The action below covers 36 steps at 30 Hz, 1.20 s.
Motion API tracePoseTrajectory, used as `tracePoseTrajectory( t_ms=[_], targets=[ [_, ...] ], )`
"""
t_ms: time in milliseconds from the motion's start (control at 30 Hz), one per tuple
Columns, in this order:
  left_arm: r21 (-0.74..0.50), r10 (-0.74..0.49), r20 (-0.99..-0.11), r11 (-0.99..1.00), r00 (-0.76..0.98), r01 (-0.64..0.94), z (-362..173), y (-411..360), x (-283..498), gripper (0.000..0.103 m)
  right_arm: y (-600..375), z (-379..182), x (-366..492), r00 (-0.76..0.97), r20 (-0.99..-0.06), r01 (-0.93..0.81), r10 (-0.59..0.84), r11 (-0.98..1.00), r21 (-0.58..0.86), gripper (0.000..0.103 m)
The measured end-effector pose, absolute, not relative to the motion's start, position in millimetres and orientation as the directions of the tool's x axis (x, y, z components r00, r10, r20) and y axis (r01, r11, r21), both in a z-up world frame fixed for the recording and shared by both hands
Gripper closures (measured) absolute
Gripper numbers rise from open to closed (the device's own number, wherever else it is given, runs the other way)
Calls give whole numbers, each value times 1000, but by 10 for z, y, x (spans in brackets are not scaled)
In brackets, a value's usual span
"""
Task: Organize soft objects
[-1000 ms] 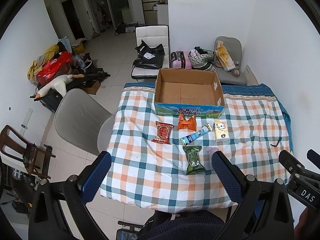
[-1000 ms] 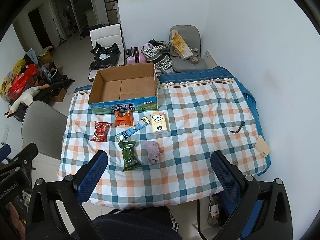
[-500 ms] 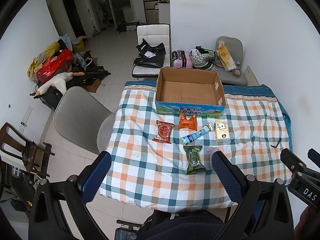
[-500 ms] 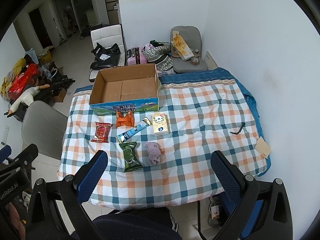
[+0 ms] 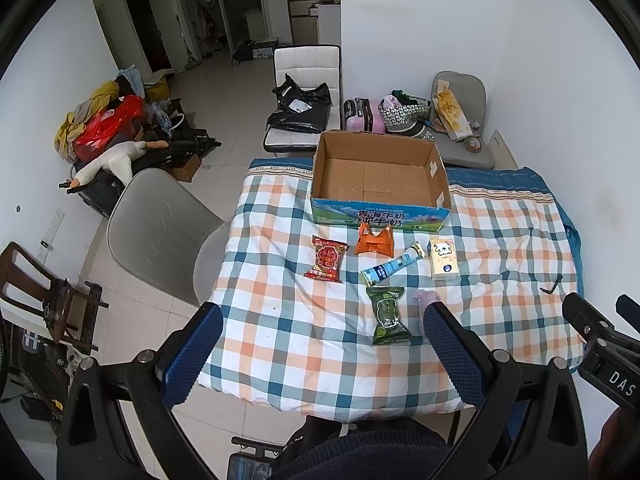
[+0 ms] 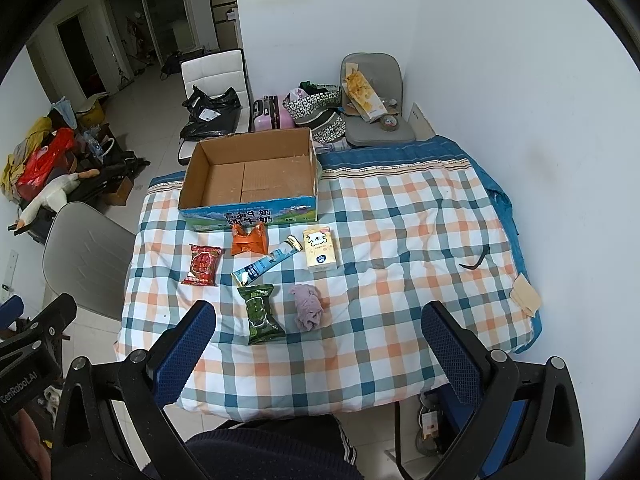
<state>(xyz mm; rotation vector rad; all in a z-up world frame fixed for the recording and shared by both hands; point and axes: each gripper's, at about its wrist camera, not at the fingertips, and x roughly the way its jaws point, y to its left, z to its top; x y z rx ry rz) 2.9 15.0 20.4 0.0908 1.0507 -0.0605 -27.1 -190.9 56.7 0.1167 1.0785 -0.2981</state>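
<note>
Right wrist view: a tabletop under a checked cloth carries, at its far edge, an open cardboard box with printed blue sides and nothing visible inside. Just in front of the box lies an orange packet; to its left a red snack packet, to its right a pale tissue pack, and between these a blue tube-shaped sachet lying on the slant. Nearer the viewer lie a green snack packet and, just beside it on the right, a crumpled mauve cloth. A small black item lies well apart toward the right edge. Right tool: fingers spread wide, grasping nothing, held above the near edge of the tabletop. Left wrist view: the same layout, box at the far side, green packet between the fingertips' lines of sight, cloth partly hidden behind the right-hand finger. Left tool: likewise released and clear of all items. A grey chair stands at the left of the tabletop.
</note>
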Motion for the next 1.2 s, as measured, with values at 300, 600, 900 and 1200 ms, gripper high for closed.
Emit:
tracePoseTrajectory(
  t_ms=[300,600,900,1200],
  targets=[
    [44,-8,-869,995,495,94,198,160,31,0,-1914,606,-256,442,-876,297,-192,953,-59,0],
    [40,-10,-871,995,491,92,177,164,20,0,-1911,602,-278,445,-874,298,-196,953,-62,0],
    [36,-12,-877,995,480,90,115,151,-36,0,-1937,603,-276,442,-875,300,-197,952,-63,0],
    [27,-9,-903,997,430,76,-25,48,70,0,-1976,403,-287,425,-886,297,-186,953,-58,0]
  ],
)
